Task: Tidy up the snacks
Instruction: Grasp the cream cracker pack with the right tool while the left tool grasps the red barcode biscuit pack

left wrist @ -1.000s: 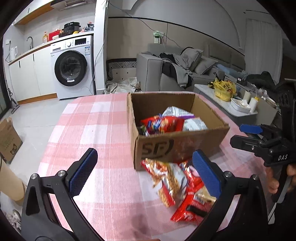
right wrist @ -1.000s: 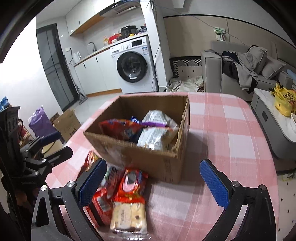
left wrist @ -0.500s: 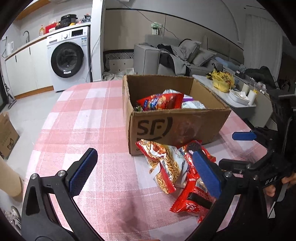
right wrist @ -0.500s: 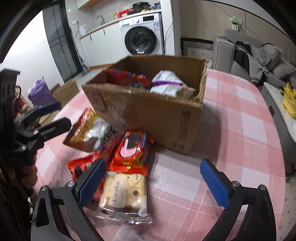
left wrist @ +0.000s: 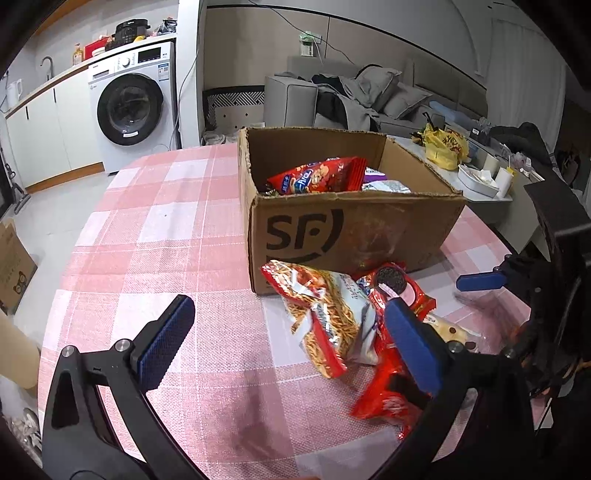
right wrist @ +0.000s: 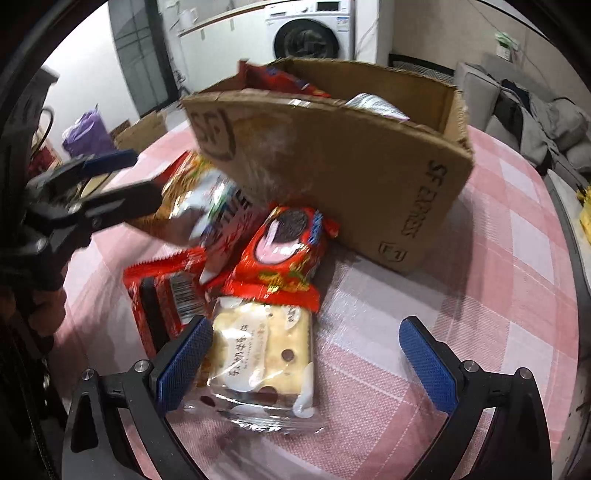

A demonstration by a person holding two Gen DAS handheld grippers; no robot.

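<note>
A washer stands under a white counter, with a cooker and kettle on top. Right of it a grey sofa is heaped with clothes and cushions. A yellow bag and white tub sit on a low table. A flat carton leans at the far left, on the floor. In the right wrist view, a purple bag shows behind the surface
</note>
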